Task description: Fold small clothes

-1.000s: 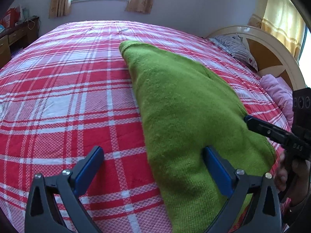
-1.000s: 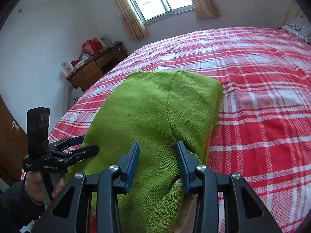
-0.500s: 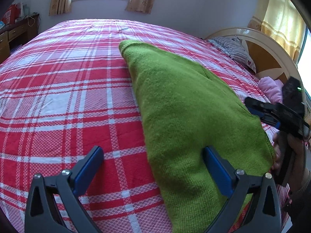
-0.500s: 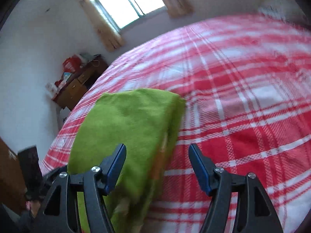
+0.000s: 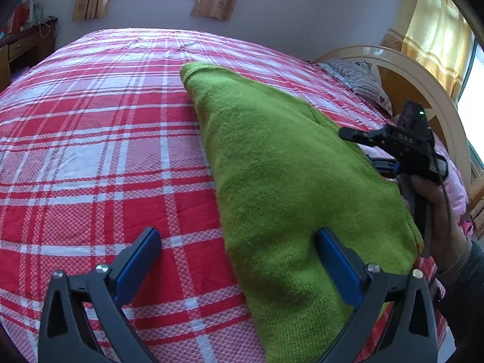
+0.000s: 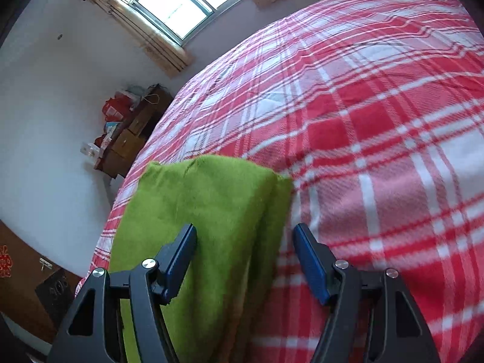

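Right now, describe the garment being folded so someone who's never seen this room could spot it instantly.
Start at the big bed with the red-and-white plaid cover that fills the room. On it, toward the side with the curved headboard, lies a folded green knit sweater, a long slab with thick layered edges. It is the only green, plain-coloured item there; the striped pillow and pink bedding beside it are patterned or pale.
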The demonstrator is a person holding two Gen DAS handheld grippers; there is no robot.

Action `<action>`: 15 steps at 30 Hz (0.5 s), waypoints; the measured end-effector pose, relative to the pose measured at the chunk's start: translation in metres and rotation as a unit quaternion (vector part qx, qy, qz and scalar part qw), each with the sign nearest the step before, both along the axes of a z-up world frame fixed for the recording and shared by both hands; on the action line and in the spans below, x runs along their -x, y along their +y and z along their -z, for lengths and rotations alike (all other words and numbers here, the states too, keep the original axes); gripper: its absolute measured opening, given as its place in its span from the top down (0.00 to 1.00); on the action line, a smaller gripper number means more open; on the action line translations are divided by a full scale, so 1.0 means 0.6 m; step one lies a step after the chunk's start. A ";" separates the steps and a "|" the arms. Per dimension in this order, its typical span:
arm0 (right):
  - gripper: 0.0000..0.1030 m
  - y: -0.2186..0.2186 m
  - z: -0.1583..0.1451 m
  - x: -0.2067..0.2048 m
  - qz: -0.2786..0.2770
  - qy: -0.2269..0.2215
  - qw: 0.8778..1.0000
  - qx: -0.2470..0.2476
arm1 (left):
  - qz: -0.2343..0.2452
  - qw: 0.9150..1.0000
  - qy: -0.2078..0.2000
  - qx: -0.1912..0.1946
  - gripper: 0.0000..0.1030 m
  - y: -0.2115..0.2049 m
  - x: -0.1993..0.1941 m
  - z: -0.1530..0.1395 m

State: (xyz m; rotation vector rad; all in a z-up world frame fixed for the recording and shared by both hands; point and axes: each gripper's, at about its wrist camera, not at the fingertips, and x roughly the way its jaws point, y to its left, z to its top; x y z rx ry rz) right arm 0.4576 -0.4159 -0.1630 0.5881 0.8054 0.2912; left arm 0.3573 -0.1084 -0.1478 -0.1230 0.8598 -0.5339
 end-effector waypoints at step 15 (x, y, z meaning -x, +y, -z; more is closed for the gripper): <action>0.65 0.007 0.025 -0.020 -0.041 -0.001 0.998 -0.056 | 0.030 0.998 0.008 0.046 0.09 0.009 -0.001 0.000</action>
